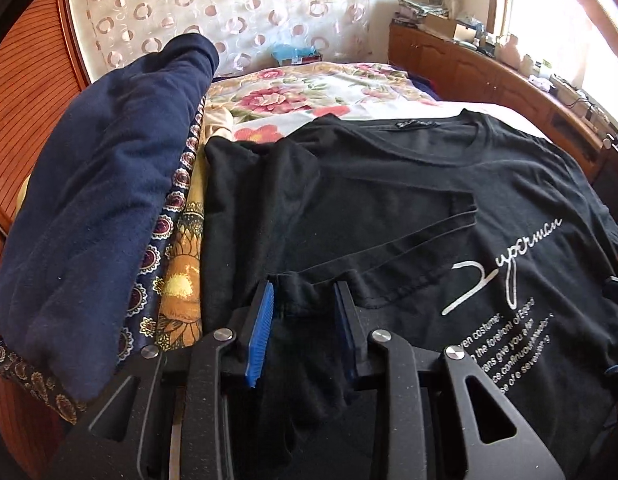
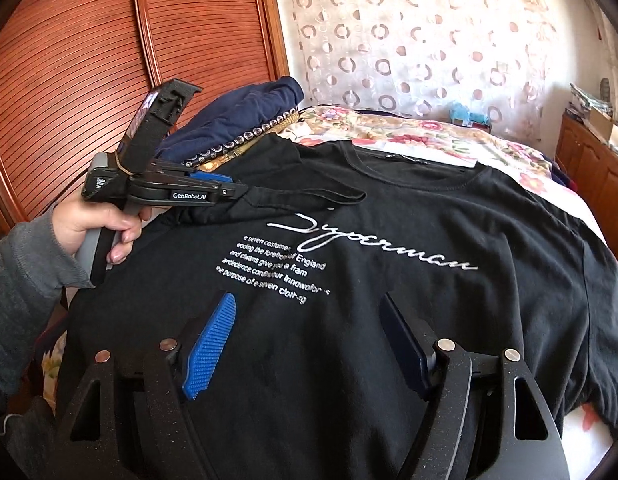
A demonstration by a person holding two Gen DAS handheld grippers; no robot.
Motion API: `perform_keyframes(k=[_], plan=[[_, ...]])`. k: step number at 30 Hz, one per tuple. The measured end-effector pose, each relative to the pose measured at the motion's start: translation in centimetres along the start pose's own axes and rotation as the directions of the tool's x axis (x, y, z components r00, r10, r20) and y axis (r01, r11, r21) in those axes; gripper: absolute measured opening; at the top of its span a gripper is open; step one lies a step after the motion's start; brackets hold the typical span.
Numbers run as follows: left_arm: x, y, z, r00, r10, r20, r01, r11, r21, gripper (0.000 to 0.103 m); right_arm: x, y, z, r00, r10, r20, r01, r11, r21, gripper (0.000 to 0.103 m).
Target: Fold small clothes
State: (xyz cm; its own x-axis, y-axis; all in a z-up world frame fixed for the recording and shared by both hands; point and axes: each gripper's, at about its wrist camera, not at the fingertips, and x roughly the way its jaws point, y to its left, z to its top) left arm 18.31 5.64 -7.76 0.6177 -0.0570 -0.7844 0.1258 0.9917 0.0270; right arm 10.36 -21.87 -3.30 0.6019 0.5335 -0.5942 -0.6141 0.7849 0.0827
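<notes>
a black t-shirt [image 2: 409, 240] lies front side up across a bed [image 2: 449, 140] with a floral cover, its round neckline toward the far end and white cursive lettering with smaller lines of white print under it across the chest. one sleeve is folded in over the body, its hemmed edge lying slantwise beside the print. the left gripper [image 1: 305, 316], held in a hand [image 2: 97, 228] with a grey sleeve, has its blue-padded jaws narrowed on a bunched fold of that black cloth, which hangs between the pads. the right gripper [image 2: 309, 320] hovers over the shirt's lower front with its jaws wide apart and nothing pinched between them. just beside the shirt sits a pile with a navy garment [image 1: 97, 200] on top of patterned cloth [image 1: 169, 240].
</notes>
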Motion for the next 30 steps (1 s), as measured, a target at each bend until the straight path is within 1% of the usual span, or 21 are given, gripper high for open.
perform_keyframes(k=[2, 5, 7, 8, 9, 14, 18, 23, 26, 30], plan=[[-0.1, -0.2, -0.1, 1.000, 0.011, 0.003, -0.011, 1.000, 0.004, 0.031, -0.1, 0.1, -0.3, 1.000, -0.001, 0.000, 0.001, 1.000, 0.005, 0.076], [0.0, -0.2, 0.1, 1.000, 0.009, 0.008, -0.009, 1.000, 0.007, 0.031, -0.1, 0.1, -0.4, 1.000, -0.001, -0.002, 0.001, 1.000, 0.010, 0.076], [0.0, -0.2, 0.0, 1.000, 0.000, 0.017, -0.001, 1.000, 0.015, 0.015, -0.2, 0.2, -0.5, 1.000, -0.002, -0.002, 0.002, 1.000, 0.010, 0.076], [-0.2, -0.2, -0.2, 1.000, 0.010, 0.021, -0.010, 1.000, 0.017, 0.010, -0.2, 0.2, -0.5, 1.000, -0.004, -0.002, 0.004, 1.000, 0.010, 0.076], [-0.4, -0.1, -0.3, 0.999, 0.014, 0.030, -0.015, 1.000, 0.018, 0.008, -0.2, 0.5, -0.3, 1.000, -0.007, -0.003, 0.007, 1.000, 0.011, 0.076], [-3.2, -0.7, -1.0, 0.993, -0.007, 0.121, 0.003, 0.999, 0.035, 0.005, -0.5, 0.8, -0.3, 1.000, -0.025, -0.001, 0.025, 1.000, 0.008, 0.076], [-6.0, -1.8, -2.0, 0.983, -0.055, 0.176, 0.047, 0.998, 0.052, 0.005, -0.8, 0.7, -0.5, 1.000, -0.029, 0.005, 0.029, 1.000, 0.012, 0.076], [-8.3, -3.3, -4.3, 0.971, -0.136, 0.198, 0.125, 0.990, 0.068, 0.005, -0.9, 0.1, -0.7, 1.000, -0.030, 0.001, 0.030, 0.999, 0.029, 0.076], [-9.0, -4.3, -5.4, 0.968, -0.169, 0.187, 0.156, 0.984, 0.082, 0.006, -0.9, 0.0, -0.7, 0.999, -0.033, 0.001, 0.033, 0.999, 0.033, 0.076], [-9.6, -4.9, -6.6, 0.962, -0.207, 0.178, 0.197, 0.978, 0.075, 0.006, -0.9, 0.2, -0.6, 0.999, -0.039, -0.002, 0.039, 0.999, 0.027, 0.076]])
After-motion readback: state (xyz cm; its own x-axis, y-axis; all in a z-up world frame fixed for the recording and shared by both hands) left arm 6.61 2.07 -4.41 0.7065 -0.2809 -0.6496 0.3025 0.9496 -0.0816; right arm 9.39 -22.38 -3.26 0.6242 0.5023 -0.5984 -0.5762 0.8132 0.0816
